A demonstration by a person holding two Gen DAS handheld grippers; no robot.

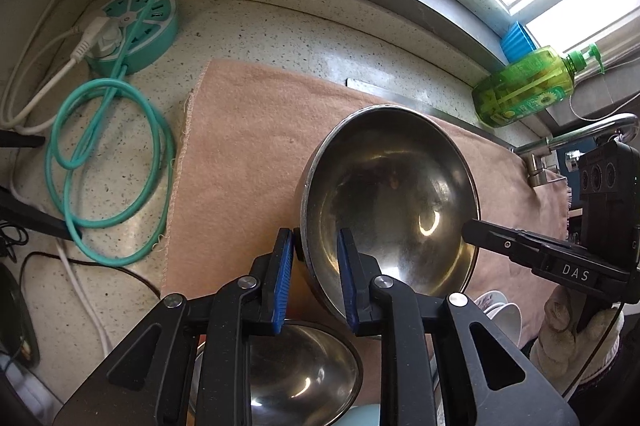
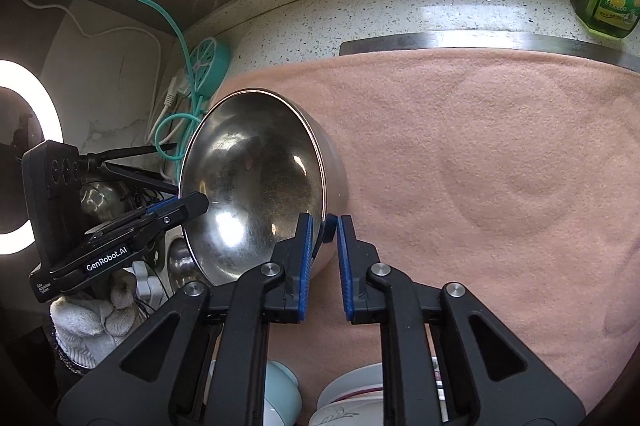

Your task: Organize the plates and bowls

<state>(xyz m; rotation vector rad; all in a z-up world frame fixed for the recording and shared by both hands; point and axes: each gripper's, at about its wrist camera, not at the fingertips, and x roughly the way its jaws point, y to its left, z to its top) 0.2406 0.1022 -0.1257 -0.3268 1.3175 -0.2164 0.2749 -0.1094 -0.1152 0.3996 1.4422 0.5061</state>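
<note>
A steel bowl (image 1: 388,194) (image 2: 256,186) is tilted over the pink towel (image 1: 248,130) (image 2: 480,166), gripped from two sides. My left gripper (image 1: 314,238) is shut on its near-left rim, with one blue pad inside the bowl and one outside. My right gripper (image 2: 325,226) is shut on the opposite rim in the same way. Each gripper also shows in the other's view: the right gripper (image 1: 472,230) and the left gripper (image 2: 196,204). A second steel bowl (image 1: 300,378) sits below the left gripper. I cannot tell whether the held bowl touches the towel.
White dishes (image 1: 500,310) (image 2: 352,398) and a light-blue bowl (image 2: 280,386) lie near the front edge. A teal power strip (image 1: 136,26) with coiled cable sits back left. A green soap bottle (image 1: 524,86) and a faucet (image 1: 580,134) stand at the right. Gloved hands (image 1: 580,338) (image 2: 88,322) hold the grippers.
</note>
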